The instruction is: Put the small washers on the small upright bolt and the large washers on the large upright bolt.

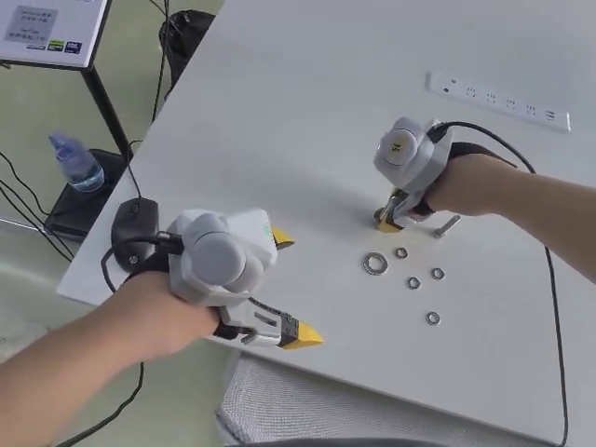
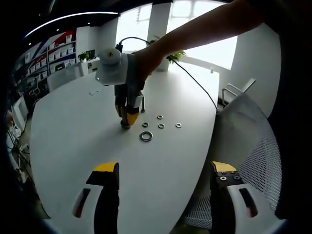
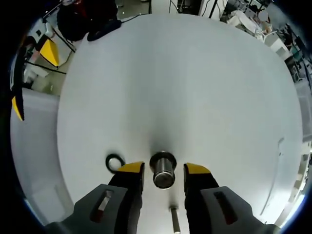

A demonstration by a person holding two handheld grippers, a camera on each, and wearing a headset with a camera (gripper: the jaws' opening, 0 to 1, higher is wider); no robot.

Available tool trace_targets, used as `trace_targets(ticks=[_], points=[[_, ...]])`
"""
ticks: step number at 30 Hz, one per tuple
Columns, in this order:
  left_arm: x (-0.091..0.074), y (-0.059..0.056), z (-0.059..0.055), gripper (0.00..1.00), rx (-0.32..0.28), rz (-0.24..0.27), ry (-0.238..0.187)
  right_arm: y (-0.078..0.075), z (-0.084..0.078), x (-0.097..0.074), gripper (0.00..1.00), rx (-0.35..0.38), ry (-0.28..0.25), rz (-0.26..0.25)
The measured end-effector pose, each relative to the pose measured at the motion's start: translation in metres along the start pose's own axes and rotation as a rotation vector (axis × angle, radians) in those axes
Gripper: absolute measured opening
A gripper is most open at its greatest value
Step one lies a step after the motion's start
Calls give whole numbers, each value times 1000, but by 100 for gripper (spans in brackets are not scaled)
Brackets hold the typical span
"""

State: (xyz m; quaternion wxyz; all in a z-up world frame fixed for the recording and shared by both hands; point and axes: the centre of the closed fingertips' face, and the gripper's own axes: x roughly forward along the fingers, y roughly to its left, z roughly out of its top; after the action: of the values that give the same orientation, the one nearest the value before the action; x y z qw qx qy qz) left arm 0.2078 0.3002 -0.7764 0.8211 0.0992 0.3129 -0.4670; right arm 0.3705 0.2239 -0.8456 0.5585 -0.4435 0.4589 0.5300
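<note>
The large bolt [image 3: 163,168] stands upright on the white table [image 1: 307,112], and my right gripper [image 1: 389,222] reaches down from above with its jaws closed against the bolt's sides. The small bolt [image 1: 447,225] lies flat just right of it. One large washer [image 1: 375,264] and several small washers [image 1: 413,282] lie loose in front of the bolts; the left gripper view also has the large washer [image 2: 146,136]. My left gripper [image 1: 296,287] hovers open with nothing between its jaws at the table's near edge, left of the washers.
A white power strip [image 1: 498,102] lies at the far right of the table. A grey mesh chair [image 1: 307,410] sits under the near edge. Off the table's left side are a water bottle [image 1: 74,160], a black mouse [image 1: 133,223] and cables.
</note>
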Motion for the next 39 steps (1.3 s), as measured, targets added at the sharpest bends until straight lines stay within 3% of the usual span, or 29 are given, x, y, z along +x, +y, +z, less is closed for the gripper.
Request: trace_targets(ticks=[7,9,15,26,39], points=[[4,1,5,76,1,3,-2,-3,0,-29,34,79,-89,-14],[5,2,7,76,3,2,-3,-8,-4,-21,35,89,-102,-15],[7,5,8,76,11,-1,2,-14,-8,-36,37,123,-148,-29],[6,6,10,76,24,-15,-2,-2,-39,-50,37,175,-141,-37],[4,0,11,75,54,-44,-3,29,-52,-50,37,237,-144,-34]])
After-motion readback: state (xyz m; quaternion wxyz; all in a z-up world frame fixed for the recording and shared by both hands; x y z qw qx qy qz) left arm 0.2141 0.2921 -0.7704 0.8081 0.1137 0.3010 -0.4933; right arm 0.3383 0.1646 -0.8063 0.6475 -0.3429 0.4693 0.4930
